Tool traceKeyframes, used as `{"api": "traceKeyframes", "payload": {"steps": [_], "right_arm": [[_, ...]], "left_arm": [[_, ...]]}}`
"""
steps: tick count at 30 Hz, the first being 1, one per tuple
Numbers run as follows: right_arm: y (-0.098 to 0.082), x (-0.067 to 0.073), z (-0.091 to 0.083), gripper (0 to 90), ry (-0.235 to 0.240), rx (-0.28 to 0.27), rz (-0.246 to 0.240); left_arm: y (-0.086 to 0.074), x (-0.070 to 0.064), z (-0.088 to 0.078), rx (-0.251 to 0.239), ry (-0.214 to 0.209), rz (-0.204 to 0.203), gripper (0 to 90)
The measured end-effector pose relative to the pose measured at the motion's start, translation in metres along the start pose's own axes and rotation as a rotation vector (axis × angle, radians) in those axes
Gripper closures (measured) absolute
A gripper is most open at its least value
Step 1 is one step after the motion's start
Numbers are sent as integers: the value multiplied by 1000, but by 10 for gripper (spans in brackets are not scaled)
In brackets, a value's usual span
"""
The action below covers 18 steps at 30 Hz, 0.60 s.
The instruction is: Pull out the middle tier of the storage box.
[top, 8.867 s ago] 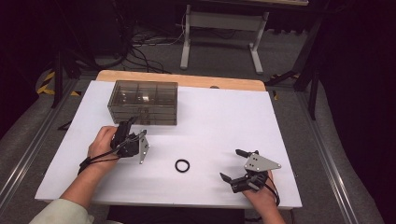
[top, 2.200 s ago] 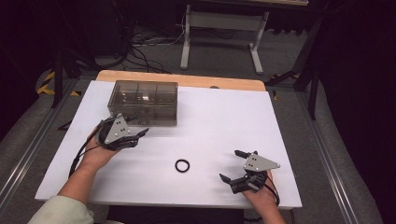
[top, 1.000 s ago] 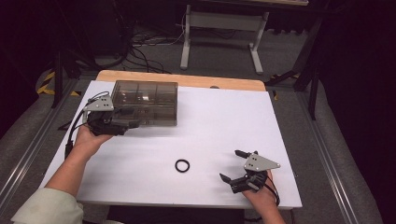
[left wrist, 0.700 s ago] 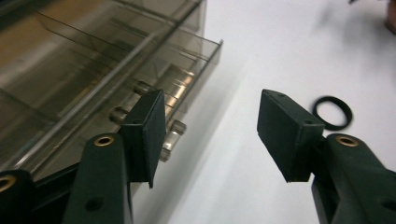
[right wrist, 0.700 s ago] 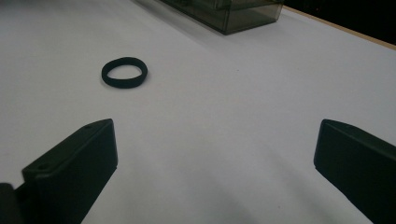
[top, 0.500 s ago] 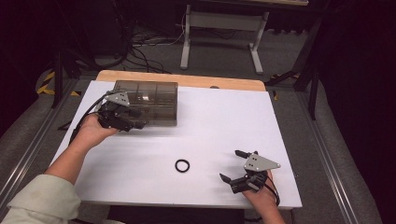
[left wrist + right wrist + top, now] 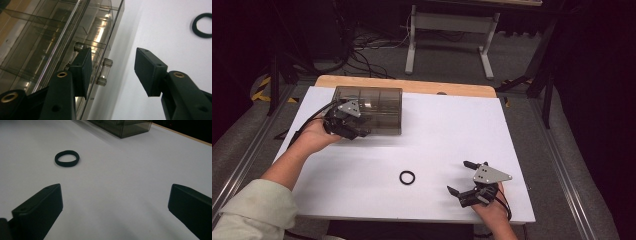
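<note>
The left hand-held gripper [image 7: 357, 131] is at the front left corner of the clear smoky plastic box [image 7: 374, 107], which stands at the rear left of the white surface [image 7: 437, 130]. In the left gripper view its jaws have just been closing and straddle the small clear latch [image 7: 103, 72] on the box's front edge; one pad lies against the box wall, the other stands apart over the surface, so the latch is not yet pinched. The right hand-held gripper [image 7: 467, 179] rests at the front right with its jaws spread wide and nothing between them. The black ring [image 7: 407, 177] lies loose on the surface, well apart from the box.

Progress: early. The box appears closed. Judged remaining: grip the latch, open the box, and probably place the ring inside.

No brand, label or writing can be read.
</note>
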State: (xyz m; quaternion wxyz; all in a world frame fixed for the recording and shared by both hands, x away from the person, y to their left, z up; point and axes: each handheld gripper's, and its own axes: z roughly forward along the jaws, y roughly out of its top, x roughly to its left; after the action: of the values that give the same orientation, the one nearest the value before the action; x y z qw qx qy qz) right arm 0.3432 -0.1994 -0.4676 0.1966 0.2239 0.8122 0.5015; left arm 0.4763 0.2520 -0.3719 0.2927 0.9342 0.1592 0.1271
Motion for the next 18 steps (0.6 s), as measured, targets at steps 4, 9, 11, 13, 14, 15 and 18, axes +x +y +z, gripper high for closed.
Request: {"api": "traceKeyframes", "payload": {"steps": [4, 9, 11, 13, 14, 15, 18], "right_arm": [[0, 0, 0, 3, 0, 0, 0], [0, 0, 0, 3, 1, -1, 2], [0, 0, 0, 3, 2, -1, 2], [0, 0, 0, 3, 2, -1, 2], [0, 0, 0, 3, 3, -1, 2], [0, 0, 0, 3, 3, -1, 2], [0, 0, 0, 3, 3, -1, 2]], "left_arm": [[2, 0, 4, 27, 1, 46, 501], [4, 0, 8, 65, 22, 73, 504], [6, 0, 10, 81, 26, 86, 506], [7, 0, 12, 102, 26, 93, 509], [7, 0, 13, 102, 24, 101, 512], [7, 0, 13, 110, 25, 100, 512], [8, 1, 16, 121, 27, 109, 513]]}}
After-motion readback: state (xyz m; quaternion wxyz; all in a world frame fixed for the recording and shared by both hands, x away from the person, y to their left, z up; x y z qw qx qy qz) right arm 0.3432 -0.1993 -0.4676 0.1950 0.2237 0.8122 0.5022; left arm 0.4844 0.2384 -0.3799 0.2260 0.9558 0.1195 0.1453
